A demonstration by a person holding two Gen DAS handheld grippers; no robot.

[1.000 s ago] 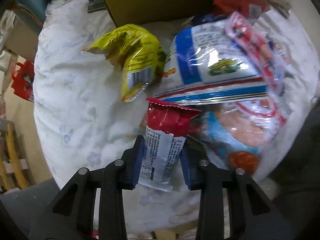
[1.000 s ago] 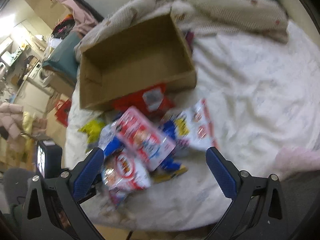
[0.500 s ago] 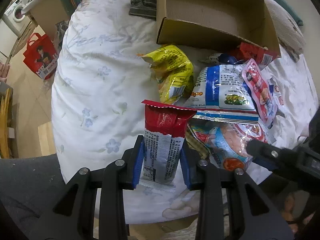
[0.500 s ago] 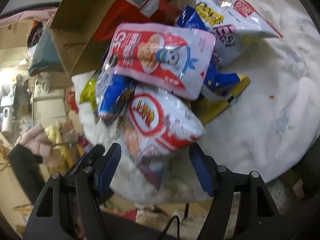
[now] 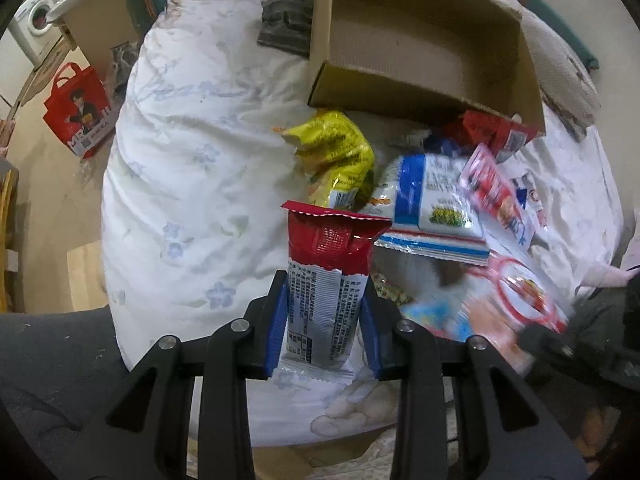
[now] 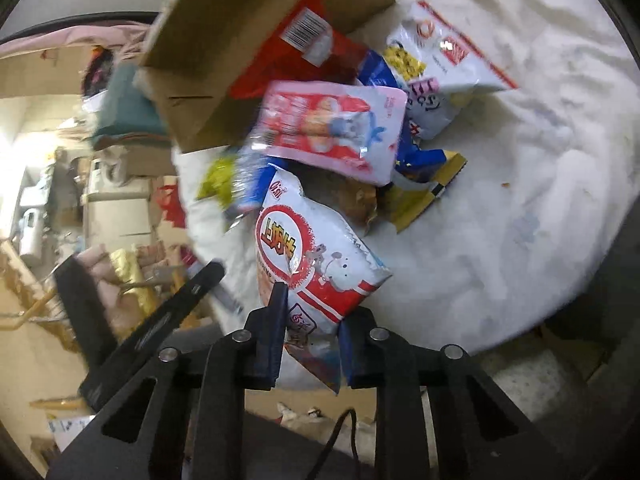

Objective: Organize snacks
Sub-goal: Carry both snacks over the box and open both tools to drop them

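My left gripper (image 5: 324,300) is shut on a red and white snack packet (image 5: 328,248) and holds it upright above the bed. In the right wrist view the jaws of my right gripper (image 6: 314,320) are closing, and their pads pinch the lower end of a white and red snack bag (image 6: 304,248) at the near edge of the pile. Behind it lie a pink bag (image 6: 328,124), a red bag (image 6: 296,52), a white bag (image 6: 440,56) and a blue and yellow bag (image 6: 428,168). An open cardboard box (image 5: 420,40) stands just past the pile, beside a yellow bag (image 5: 340,156).
The white flowered bedsheet (image 5: 192,160) drops off at the left and near edges. A red shopping bag (image 5: 76,112) stands on the floor at the left. A dark striped cloth (image 5: 288,28) lies left of the box. A quilt (image 5: 568,72) is bunched behind it.
My right gripper has come down onto the pile and gone from wide open to closed around the white and red bag. The left gripper has risen a little with its packet.
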